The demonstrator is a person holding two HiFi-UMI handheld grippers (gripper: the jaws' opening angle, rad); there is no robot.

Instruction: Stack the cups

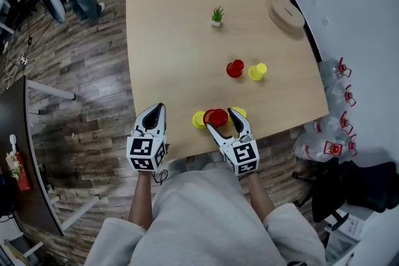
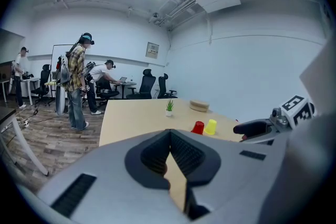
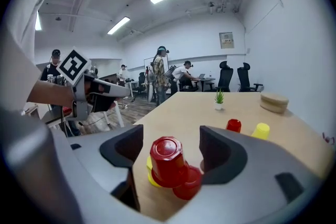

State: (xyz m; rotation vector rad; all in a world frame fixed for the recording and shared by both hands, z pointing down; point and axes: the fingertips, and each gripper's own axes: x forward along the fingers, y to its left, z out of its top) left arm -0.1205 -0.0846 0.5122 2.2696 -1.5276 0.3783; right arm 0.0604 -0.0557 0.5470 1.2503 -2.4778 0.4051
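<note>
My right gripper (image 1: 222,119) sits at the lower middle of the head view, at the near edge of the table (image 1: 168,40). Its fingers are spread wide. In the right gripper view a red cup (image 3: 168,160) stands between them, base up and tilted. There is a clear gap on either side of it, so neither pad presses on it. It leans on a second red cup (image 3: 190,185) at its lower right, and a yellow cup (image 3: 150,174) peeks out at its lower left. I cannot tell whether any of these are nested. In the head view another yellow cup (image 1: 239,112) shows just right of this cluster, beside my right-hand finger.

My left gripper (image 1: 158,110) rests at the table's near edge, left of the cluster and apart from it. In the left gripper view its fingers are pressed together at the tips with nothing between them.

Further up the table, right of centre in the head view, a far red cup (image 1: 235,68) and a far yellow cup (image 1: 257,71) stand side by side and upside down. Beyond them are a small potted plant (image 1: 217,15) and, toward the upper right corner, a round wooden disc (image 1: 287,14). Several people (image 2: 79,81) stand or sit at the left of the left gripper view, well away from the table.
</note>
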